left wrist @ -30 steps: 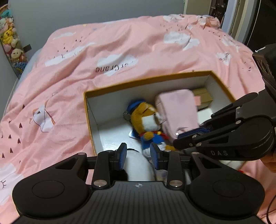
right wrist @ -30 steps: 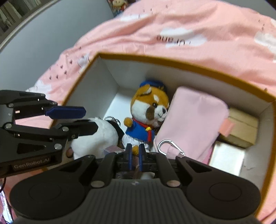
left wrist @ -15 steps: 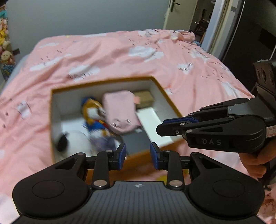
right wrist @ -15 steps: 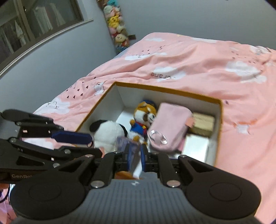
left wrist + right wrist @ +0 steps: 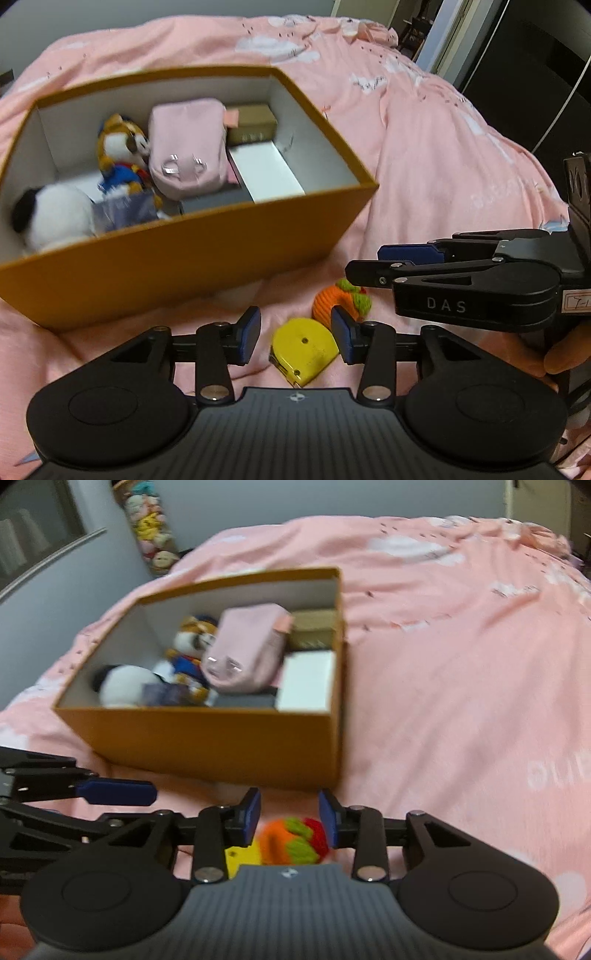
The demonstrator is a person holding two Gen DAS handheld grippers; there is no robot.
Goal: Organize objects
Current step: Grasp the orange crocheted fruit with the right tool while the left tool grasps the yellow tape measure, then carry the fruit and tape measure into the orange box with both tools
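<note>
Orange box [image 5: 192,258] on pink bed [image 5: 443,155]: holds plush dog [image 5: 118,147], pink pouch [image 5: 188,147], white plush [image 5: 55,218] | yellow tape measure [image 5: 304,349] just before box, between left gripper [image 5: 295,338] fingers, just opening, untouched | knitted orange toy [image 5: 291,840] beside tape, between right gripper [image 5: 290,818] fingers, just opening, released

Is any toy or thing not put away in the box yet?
Yes, two. A yellow tape measure and an orange knitted toy lie on the pink bedspread in front of the orange box, while everything else sits inside.
</note>
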